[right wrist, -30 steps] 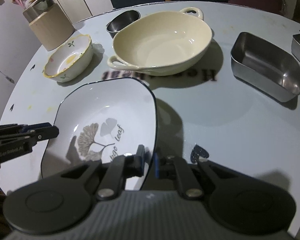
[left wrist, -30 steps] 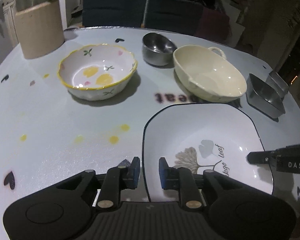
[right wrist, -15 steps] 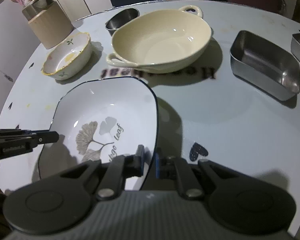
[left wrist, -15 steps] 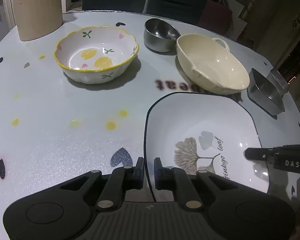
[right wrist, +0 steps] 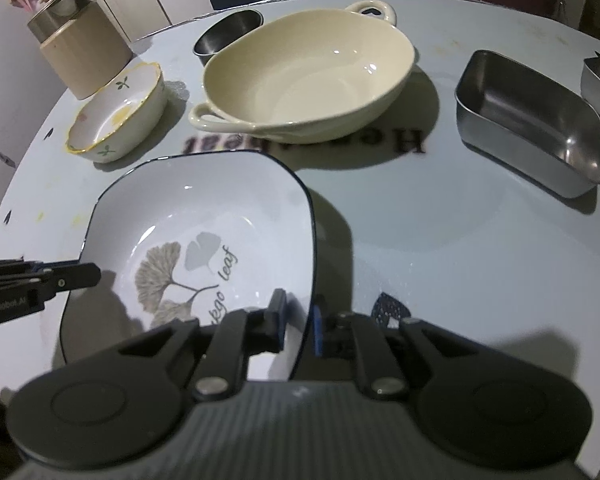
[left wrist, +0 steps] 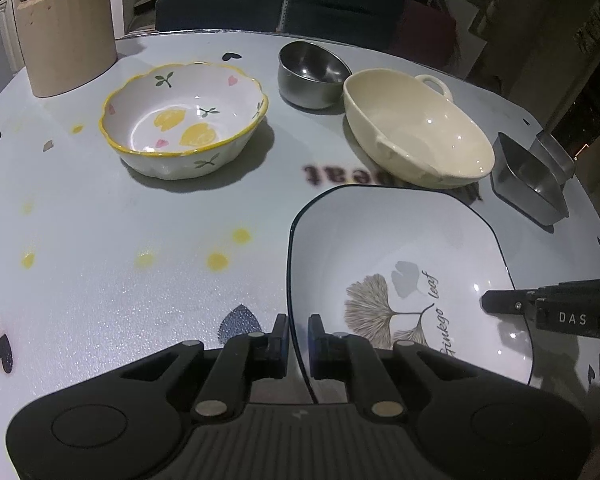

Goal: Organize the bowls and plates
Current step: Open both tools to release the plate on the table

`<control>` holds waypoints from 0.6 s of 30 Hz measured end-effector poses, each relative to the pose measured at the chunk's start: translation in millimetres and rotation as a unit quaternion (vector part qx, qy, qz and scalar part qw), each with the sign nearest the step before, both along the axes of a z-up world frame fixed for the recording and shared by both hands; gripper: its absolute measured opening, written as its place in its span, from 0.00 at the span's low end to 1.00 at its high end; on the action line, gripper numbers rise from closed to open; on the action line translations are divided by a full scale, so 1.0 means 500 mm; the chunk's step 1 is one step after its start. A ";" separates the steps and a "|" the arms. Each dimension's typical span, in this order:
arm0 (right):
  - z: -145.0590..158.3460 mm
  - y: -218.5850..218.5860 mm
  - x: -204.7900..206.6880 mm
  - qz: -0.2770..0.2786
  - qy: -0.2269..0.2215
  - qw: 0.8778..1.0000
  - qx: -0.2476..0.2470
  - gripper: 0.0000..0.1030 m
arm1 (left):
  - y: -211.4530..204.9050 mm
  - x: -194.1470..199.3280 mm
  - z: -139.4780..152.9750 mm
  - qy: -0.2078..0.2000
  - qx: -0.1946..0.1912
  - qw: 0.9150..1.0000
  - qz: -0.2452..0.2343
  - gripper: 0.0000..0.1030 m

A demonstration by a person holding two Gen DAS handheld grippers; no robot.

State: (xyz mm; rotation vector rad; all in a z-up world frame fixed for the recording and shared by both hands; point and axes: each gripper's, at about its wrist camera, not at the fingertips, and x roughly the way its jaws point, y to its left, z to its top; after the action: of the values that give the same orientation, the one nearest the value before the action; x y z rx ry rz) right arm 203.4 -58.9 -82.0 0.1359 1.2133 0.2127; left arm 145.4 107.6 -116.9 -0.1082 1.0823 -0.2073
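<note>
Grey bench (left wrist: 100,300) carried a ginkgo plate (left wrist: 400,248), lettering running away from both jaws pinching opposite rims: left gripper (left wrist: 298,334), right gripper (right wrist: 298,320).

Bare bench (left wrist: 112,280) left of square plate (left wrist: 400,248): open passage. Far side blocked: cream handled dish (left wrist: 416,136) just behind plate, floral bowl (left wrist: 184,120), steel bowl (left wrist: 312,74), steel trays (right wrist: 532,136) at right. Clear bench strip (right wrist: 440,220) between plate and trays.

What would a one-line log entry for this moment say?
left gripper: jaws just closed on plate rim | right gripper: grips opposite rim
</note>
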 end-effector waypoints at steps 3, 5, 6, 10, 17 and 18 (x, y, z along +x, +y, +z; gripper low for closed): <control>0.000 -0.004 0.000 0.000 0.002 1.000 0.003 0.15 | 0.000 0.001 -0.001 0.001 -0.001 1.000 0.000 0.12; 0.001 -0.003 0.001 0.001 0.003 1.000 0.003 0.15 | 0.000 0.002 -0.002 0.001 0.002 1.000 0.000 0.13; 0.001 -0.004 0.002 0.001 0.004 1.000 0.004 0.15 | 0.000 0.003 -0.001 0.001 0.001 1.000 0.001 0.13; 0.002 -0.002 0.003 0.003 0.004 1.000 0.001 0.16 | -0.002 0.004 -0.002 0.002 0.004 1.000 0.002 0.15; 0.002 0.005 -0.001 0.017 -0.005 1.000 -0.004 0.17 | 0.002 0.000 0.001 0.001 -0.001 1.000 0.022 0.59; 0.003 0.005 -0.002 0.021 -0.011 1.000 -0.008 0.17 | 0.001 -0.002 0.002 0.000 -0.002 1.000 0.025 0.66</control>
State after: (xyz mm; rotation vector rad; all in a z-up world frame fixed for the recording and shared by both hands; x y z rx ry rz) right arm 202.4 -56.6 -80.4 0.0937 1.1963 0.2400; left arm 144.3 108.2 -115.8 -0.1377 1.0785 -0.1646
